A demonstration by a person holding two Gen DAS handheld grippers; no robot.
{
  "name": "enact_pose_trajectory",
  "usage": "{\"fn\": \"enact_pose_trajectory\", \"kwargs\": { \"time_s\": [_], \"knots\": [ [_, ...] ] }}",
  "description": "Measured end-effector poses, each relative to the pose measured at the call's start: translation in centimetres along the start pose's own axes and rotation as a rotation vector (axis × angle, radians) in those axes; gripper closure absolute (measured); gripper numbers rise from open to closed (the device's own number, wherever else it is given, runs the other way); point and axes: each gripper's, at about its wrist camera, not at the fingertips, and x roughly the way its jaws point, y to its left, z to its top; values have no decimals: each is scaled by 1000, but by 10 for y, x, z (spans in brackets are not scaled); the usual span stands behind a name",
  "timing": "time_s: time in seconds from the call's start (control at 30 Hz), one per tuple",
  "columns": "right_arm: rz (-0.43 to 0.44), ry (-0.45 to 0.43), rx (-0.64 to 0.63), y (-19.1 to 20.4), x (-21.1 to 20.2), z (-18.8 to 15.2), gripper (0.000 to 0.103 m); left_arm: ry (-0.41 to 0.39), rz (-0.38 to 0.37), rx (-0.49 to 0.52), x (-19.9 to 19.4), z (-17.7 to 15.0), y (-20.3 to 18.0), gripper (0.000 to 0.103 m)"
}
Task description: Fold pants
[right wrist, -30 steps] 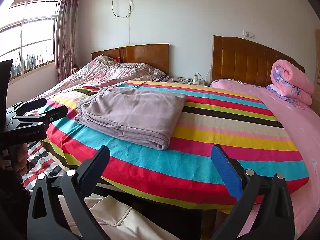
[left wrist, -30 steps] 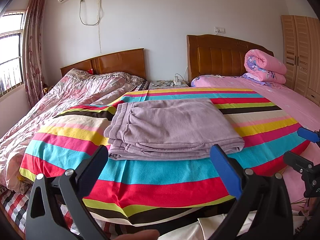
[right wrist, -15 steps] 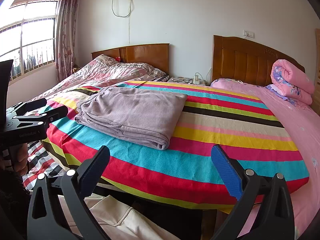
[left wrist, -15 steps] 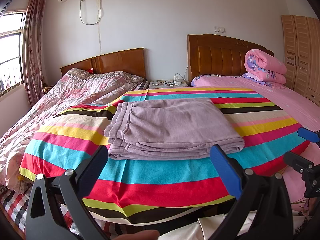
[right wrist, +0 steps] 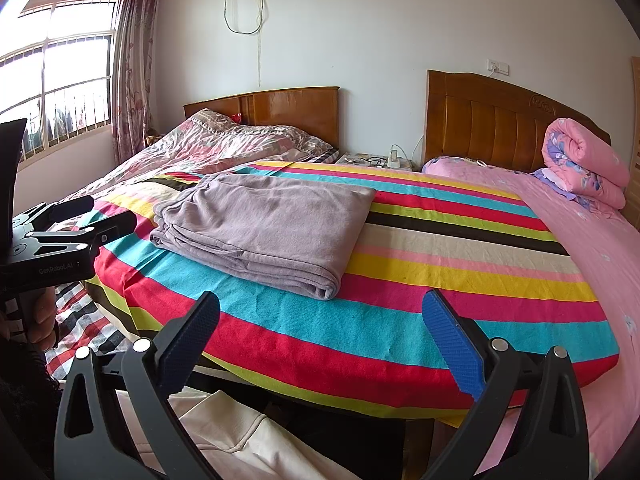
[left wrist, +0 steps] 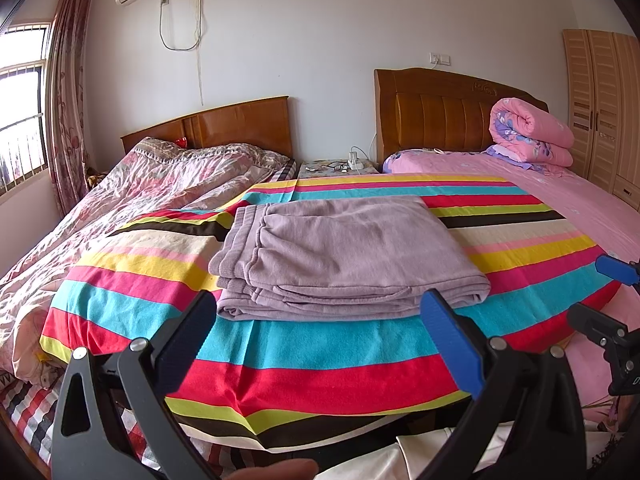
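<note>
The lilac pants (left wrist: 340, 256) lie folded in a flat stack on the striped blanket (left wrist: 320, 344); they also show in the right wrist view (right wrist: 264, 224). My left gripper (left wrist: 320, 320) is open and empty, held back from the bed's near edge in front of the pants. My right gripper (right wrist: 320, 324) is open and empty, off to the right of the pants, above the blanket's edge. Each gripper shows at the side of the other's view.
A rumpled pink floral quilt (left wrist: 132, 200) covers the left bed. A rolled pink quilt (left wrist: 528, 132) sits by the right headboard. A nightstand (left wrist: 340, 166) with chargers stands between the beds. A wardrobe (left wrist: 604, 104) is at far right. White cloth (right wrist: 240, 440) lies below the grippers.
</note>
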Motion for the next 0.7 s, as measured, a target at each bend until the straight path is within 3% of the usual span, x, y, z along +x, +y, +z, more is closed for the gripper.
{"fn": "enact_pose_trajectory", "kwargs": {
  "time_s": [0.47, 0.7],
  "knots": [
    [6, 4, 1, 2, 2, -3, 5, -11, 29, -8, -2, -2, 2, 1],
    [10, 5, 4, 2, 2, -4, 5, 26, -2, -5, 6, -3, 3, 1]
  ]
}}
